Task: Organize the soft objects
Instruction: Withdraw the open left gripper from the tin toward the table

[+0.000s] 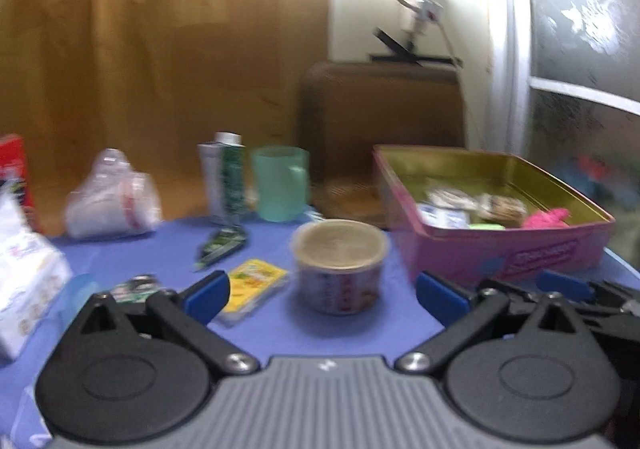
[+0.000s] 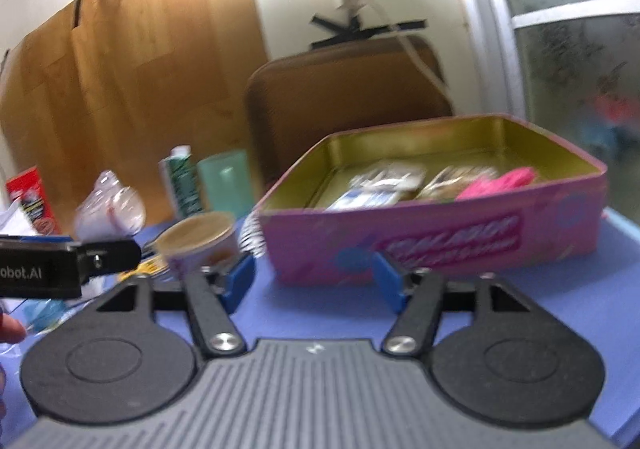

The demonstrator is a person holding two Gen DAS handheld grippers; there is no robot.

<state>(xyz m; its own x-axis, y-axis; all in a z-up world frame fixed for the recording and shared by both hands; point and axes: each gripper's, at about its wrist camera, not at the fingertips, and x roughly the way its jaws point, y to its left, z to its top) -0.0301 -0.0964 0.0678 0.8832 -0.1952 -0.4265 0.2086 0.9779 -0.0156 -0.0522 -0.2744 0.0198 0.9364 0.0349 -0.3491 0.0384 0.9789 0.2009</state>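
Both tongs, left [image 1: 322,295] and right [image 2: 314,283], stood spread, empty (frames blurred); judged best: settle squarely over flat yellow sachet [image 1: 254,285] before pinching, then the pink rectangular tin [image 2: 440,245].

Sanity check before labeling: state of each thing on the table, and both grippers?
pink tin: lid off, holds packets
round tub: upright, sealed
green mug: upright
carton: upright, capped
yellow sachet: lying flat
left gripper: open, empty
right gripper: open, empty
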